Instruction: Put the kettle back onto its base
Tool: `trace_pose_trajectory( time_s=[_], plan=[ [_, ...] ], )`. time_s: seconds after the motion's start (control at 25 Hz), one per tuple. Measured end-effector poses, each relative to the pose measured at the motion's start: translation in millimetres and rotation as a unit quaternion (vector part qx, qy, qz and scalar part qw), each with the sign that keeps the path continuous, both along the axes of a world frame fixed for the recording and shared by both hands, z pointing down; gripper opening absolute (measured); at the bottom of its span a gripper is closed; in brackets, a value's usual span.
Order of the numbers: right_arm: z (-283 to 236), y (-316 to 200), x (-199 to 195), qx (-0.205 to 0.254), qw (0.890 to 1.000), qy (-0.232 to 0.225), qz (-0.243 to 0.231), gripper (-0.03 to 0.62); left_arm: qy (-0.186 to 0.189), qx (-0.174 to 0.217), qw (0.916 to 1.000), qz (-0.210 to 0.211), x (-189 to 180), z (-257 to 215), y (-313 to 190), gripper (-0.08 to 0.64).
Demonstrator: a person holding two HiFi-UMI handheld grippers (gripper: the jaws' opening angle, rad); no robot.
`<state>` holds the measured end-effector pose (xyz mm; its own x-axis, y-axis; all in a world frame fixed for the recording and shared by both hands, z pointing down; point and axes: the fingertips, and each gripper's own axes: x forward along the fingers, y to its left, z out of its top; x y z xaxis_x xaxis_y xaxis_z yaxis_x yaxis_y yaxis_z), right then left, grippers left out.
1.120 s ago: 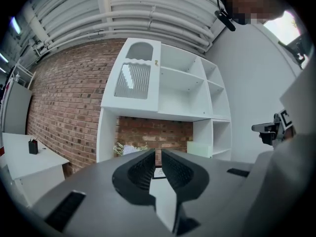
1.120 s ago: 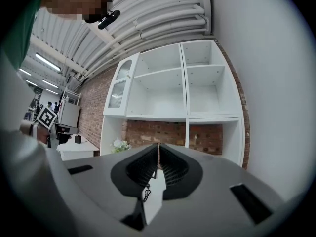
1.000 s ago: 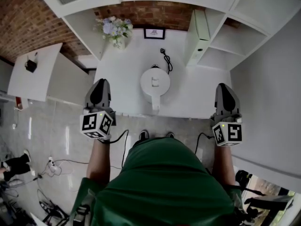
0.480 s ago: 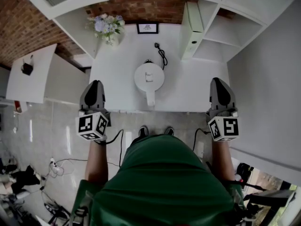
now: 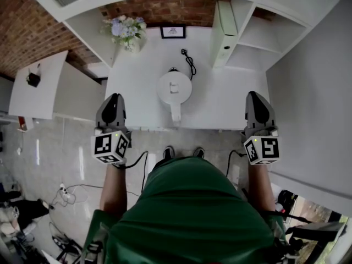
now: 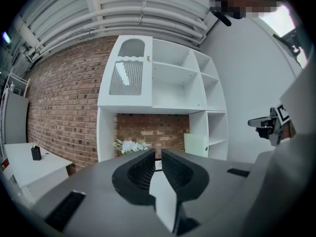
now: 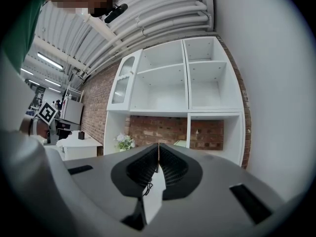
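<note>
A white kettle [image 5: 175, 88] stands mid-table in the head view, its handle towards me. A black cord with a plug [image 5: 188, 62] lies just behind it; no base shows apart from the kettle. My left gripper [image 5: 114, 99] hovers at the table's near left edge, well left of the kettle. In its own view the left gripper [image 6: 158, 155] is shut with nothing held. My right gripper [image 5: 258, 97] is at the near right edge, far from the kettle. In its own view the right gripper [image 7: 158, 150] has jaws closing, tips meeting on nothing.
The white table [image 5: 231, 109] backs onto a brick wall, with a flower vase [image 5: 125, 31] and a small picture frame [image 5: 172, 32] at the rear. A pale box [image 5: 225, 34] leans against the white shelf unit [image 5: 250, 37]. A side desk [image 5: 33, 92] stands left.
The head view has shifted a little, so the kettle sits slightly higher in the picture. Both grippers stay at the table's near edge; the left one has rolled slightly.
</note>
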<state>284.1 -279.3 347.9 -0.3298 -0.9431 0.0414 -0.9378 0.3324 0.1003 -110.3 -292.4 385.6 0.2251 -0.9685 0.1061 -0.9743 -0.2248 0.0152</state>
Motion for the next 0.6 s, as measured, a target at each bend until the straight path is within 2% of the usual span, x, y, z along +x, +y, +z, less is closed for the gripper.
trace_pose_trajectory(
  time_s=[0.6],
  plan=[
    [-2.5, 10.9, 10.4, 0.010, 1.000, 0.004, -0.003, 0.026, 0.005, -0.001, 1.0000, 0.000, 12.6, 4.0, 9.0, 0.052]
  ],
)
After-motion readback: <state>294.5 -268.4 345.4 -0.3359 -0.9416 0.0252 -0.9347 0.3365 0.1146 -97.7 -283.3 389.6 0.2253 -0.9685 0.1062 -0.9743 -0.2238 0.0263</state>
